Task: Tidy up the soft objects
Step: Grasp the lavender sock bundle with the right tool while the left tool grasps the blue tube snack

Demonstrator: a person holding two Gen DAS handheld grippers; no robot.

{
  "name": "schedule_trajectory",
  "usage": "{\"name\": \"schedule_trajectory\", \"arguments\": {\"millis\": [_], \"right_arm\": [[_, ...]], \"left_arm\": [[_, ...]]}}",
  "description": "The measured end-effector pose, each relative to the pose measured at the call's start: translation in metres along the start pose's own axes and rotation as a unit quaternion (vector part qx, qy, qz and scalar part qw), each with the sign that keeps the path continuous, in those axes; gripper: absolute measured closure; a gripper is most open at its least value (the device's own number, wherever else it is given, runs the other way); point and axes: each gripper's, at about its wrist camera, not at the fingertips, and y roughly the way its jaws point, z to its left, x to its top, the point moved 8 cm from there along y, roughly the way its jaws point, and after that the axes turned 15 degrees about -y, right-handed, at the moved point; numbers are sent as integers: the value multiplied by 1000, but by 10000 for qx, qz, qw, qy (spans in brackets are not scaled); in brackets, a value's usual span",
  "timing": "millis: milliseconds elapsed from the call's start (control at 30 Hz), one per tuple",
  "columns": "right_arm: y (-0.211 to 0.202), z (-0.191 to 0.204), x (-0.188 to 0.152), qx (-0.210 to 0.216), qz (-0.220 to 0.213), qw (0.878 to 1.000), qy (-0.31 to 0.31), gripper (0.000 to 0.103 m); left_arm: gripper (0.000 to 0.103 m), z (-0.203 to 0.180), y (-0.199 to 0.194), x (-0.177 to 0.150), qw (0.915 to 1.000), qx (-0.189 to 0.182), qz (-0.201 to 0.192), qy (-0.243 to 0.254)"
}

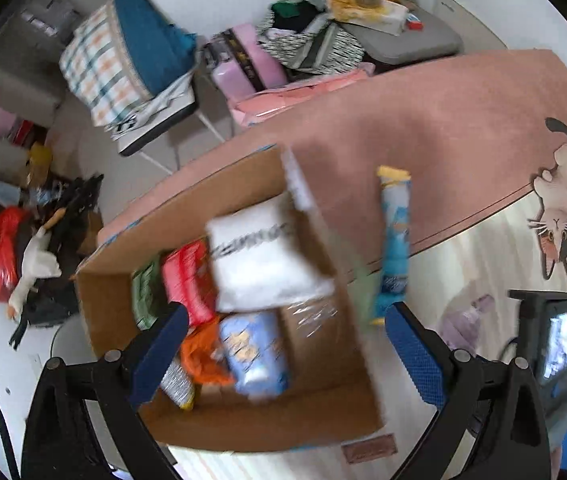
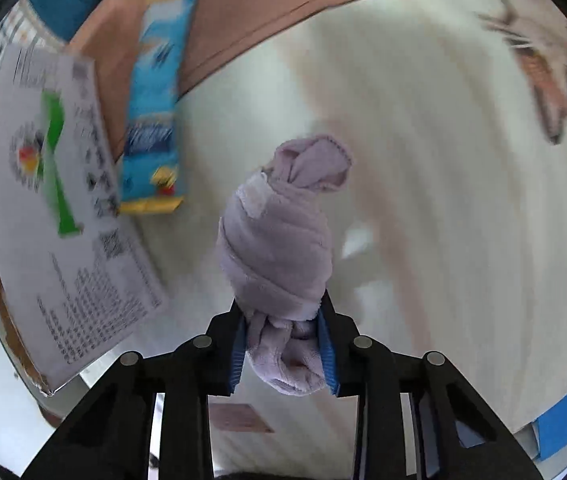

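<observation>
- The right gripper [image 2: 285,354] is sitting at the bottom centre of the right wrist view, its blue pads [image 2: 328,354] pressing in on the lower end of a lilac towel [image 2: 279,248].
- The towel, rolled and knotted, is sticking up to mid-frame over the pale striped mat [image 2: 443,200].
- The left gripper [image 1: 283,344] is hanging with its jaws wide apart, gripping nothing, over the box [image 1: 243,420] in the lower middle of the left wrist view.
- Inside the box a white pillow [image 1: 267,256] is lying on top, with a red pack [image 1: 189,284], a green pack [image 1: 145,296], an orange bag [image 1: 205,356] and a blue pack [image 1: 255,352] crowding around it.
- A blue-and-yellow packet [image 1: 395,240] is lying just right of the box, crossing from the pink mat [image 1: 443,120] onto the striped one.
- The same packet [image 2: 155,96] is showing at upper left of the right wrist view, beside the box's white printed flap [image 2: 63,208].
- The cat print [image 1: 561,220] is showing at the right edge of the left view.
</observation>
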Motion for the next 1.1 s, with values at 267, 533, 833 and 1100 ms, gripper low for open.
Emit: {"name": "schedule_trajectory", "arguments": {"millis": [267,533,833,1100], "right_arm": [[-30,-73,25,-289,-19,9993,240,70],[-30,-85,30,-253,53,9995,163,69],[-21,-82,33,-127,105,9999,38,69],[-19,-100,37,-172,98,9998,77,69]], "left_arm": [[4,-69,66,24,9948,69,915,451],[4,-85,71,46,9901,561,883,938],[4,-105,42,54,9957,139,442,801],[4,-139,125,22,9705,-86,2317,661]]}}
